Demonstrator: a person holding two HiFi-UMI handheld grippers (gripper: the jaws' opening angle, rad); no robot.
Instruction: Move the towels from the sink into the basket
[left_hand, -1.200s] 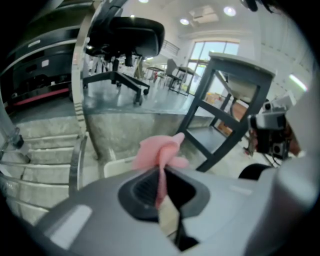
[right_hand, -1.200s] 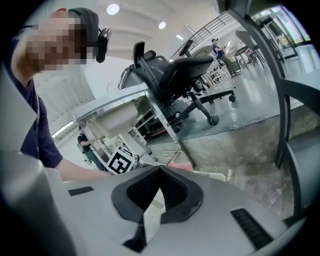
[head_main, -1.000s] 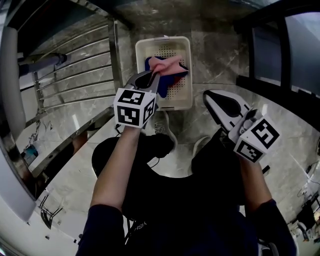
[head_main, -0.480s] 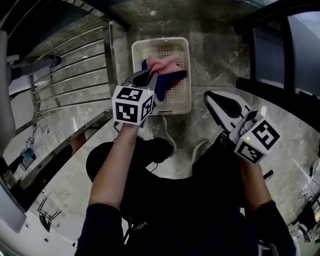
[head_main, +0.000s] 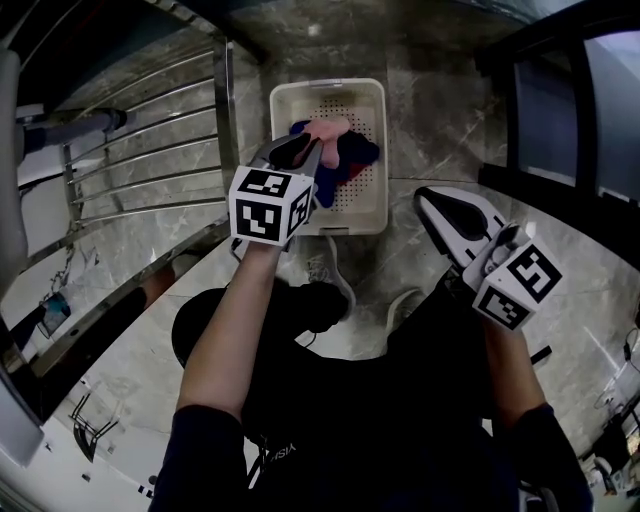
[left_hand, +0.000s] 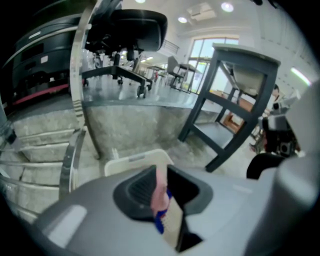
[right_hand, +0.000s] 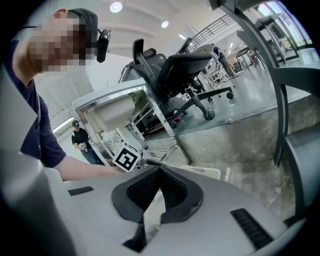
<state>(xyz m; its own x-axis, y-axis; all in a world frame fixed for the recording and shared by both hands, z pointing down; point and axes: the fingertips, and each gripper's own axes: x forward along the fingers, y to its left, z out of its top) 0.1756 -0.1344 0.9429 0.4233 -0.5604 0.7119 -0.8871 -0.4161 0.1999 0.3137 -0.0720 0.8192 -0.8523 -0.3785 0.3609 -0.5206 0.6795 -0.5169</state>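
Observation:
A white perforated basket (head_main: 372, 110) stands on the marble floor ahead of me. My left gripper (head_main: 305, 152) hangs over its near left part. A pink towel (head_main: 326, 133) and a blue towel (head_main: 358, 153) droop from it into the basket. In the left gripper view the jaws are opening. The pink towel (left_hand: 161, 192) and a blue edge (left_hand: 161, 221) still lie between them, against the left pad, with a gap beside them. My right gripper (head_main: 428, 197) is held to the right of the basket, shut with nothing in it (right_hand: 160, 169).
A steel rail rack (head_main: 150, 160) runs along the left. A dark frame (head_main: 540, 130) stands at the right. My shoes (head_main: 322, 272) are just before the basket. An office chair (right_hand: 185, 70) and a standing person (right_hand: 80, 141) show in the right gripper view.
The towels have sunk lower into the basket and spread there. The left gripper stayed over the basket and its jaws have parted a little. The right gripper has hardly moved.

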